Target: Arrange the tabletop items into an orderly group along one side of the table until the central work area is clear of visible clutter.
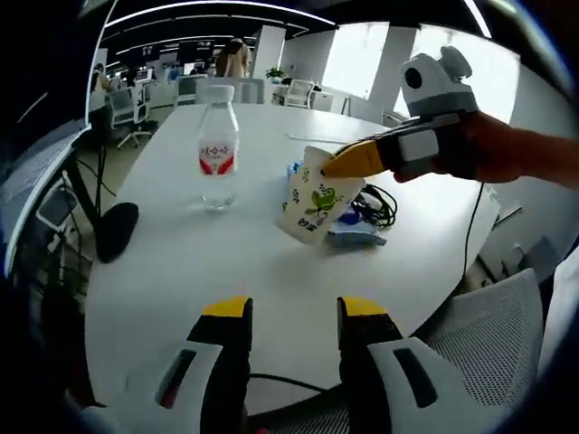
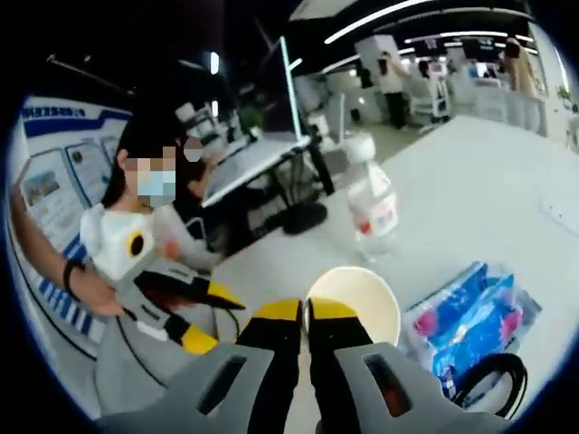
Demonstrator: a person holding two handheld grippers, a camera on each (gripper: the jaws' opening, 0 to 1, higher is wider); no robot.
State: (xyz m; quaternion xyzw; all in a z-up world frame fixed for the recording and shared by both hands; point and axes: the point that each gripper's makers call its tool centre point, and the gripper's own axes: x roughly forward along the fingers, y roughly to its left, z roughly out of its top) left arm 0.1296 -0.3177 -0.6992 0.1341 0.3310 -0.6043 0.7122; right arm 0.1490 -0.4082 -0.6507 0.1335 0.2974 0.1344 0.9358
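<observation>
In the left gripper view the right gripper [image 1: 336, 165] reached in from the right and pinched the rim of a paper cup [image 1: 317, 203], its yellow jaws closed on the cup wall. The cup hung tilted over the white table [image 1: 181, 262], long axis slanting, mouth toward the upper right and base toward the lower left. In the right gripper view the cup [image 2: 355, 303] showed mouth-on, its open rim just past the right gripper [image 2: 305, 314], whose jaws stood nearly together on the near rim.

The left gripper [image 1: 294, 312] hovered low over the near table edge with jaws parted and nothing between them; it also appeared in the right gripper view [image 2: 206, 318].

A bottle [image 1: 218, 154] stood upright left of the cup, well apart. A blue packet [image 1: 357, 231] lay just behind and under the cup, beside a coiled black cable [image 1: 375, 206]. A chair [image 1: 488, 316] stood at the table's near right edge. A person [image 2: 149, 194] sat beyond the table.
</observation>
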